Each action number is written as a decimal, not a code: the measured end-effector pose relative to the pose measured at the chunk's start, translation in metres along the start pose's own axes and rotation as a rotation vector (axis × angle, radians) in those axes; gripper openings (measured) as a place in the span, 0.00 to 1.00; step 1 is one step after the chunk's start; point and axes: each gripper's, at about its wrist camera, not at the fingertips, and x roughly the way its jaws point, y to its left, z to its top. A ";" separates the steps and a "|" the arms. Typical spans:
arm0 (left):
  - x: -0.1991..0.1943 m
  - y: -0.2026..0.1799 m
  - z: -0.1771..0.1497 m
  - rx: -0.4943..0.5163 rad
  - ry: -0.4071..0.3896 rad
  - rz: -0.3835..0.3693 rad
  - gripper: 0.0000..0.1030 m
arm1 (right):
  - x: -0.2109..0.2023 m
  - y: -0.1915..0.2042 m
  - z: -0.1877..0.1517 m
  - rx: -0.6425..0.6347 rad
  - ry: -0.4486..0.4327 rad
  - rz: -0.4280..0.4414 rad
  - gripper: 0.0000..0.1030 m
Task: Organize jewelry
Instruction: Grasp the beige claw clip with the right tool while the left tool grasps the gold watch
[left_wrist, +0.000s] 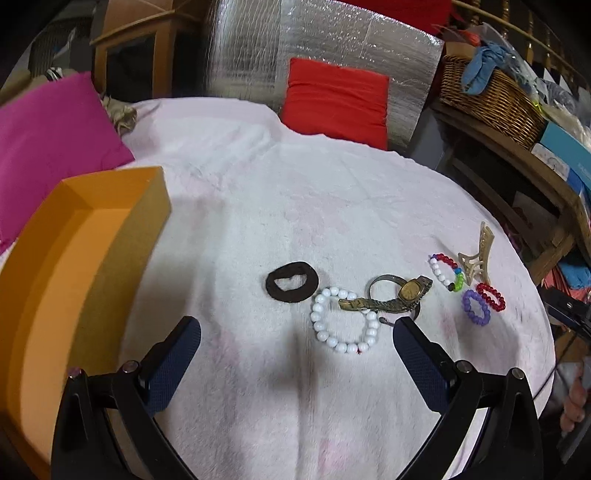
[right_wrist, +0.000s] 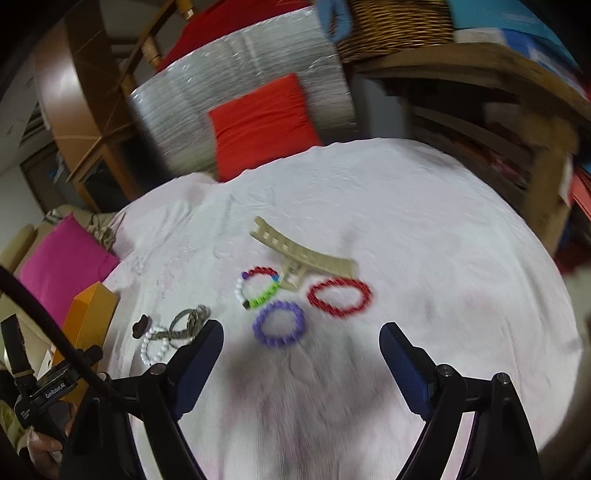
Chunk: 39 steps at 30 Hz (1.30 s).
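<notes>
Jewelry lies on a white towel (left_wrist: 295, 206). In the left wrist view I see a black scrunchie (left_wrist: 292, 283), a white bead bracelet (left_wrist: 345, 320), a gold watch (left_wrist: 391, 299), a multicolour bracelet (left_wrist: 446, 272), a purple bracelet (left_wrist: 475, 307), a red bracelet (left_wrist: 490, 296) and a beige hair claw (left_wrist: 476, 258). The open orange box (left_wrist: 85, 236) stands at the left. My left gripper (left_wrist: 297, 336) is open and empty, just short of the white bracelet. My right gripper (right_wrist: 301, 341) is open and empty, just short of the purple bracelet (right_wrist: 279, 323), with the red bracelet (right_wrist: 340, 297) and hair claw (right_wrist: 306, 254) beyond.
A pink cushion (left_wrist: 48, 144) lies at the far left and a red cushion (left_wrist: 334, 99) against a silver foil panel (left_wrist: 351, 48) at the back. A wooden shelf with a wicker basket (left_wrist: 491, 96) stands at the right.
</notes>
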 end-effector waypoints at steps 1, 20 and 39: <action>0.002 0.000 0.002 0.004 -0.001 0.006 1.00 | 0.010 0.003 0.007 -0.018 0.013 0.001 0.86; 0.037 -0.039 -0.007 0.143 0.085 0.067 1.00 | 0.138 0.026 0.063 -0.074 0.103 -0.111 0.38; 0.104 -0.113 0.024 0.346 0.223 -0.062 0.48 | 0.116 -0.014 0.079 0.147 0.033 -0.034 0.20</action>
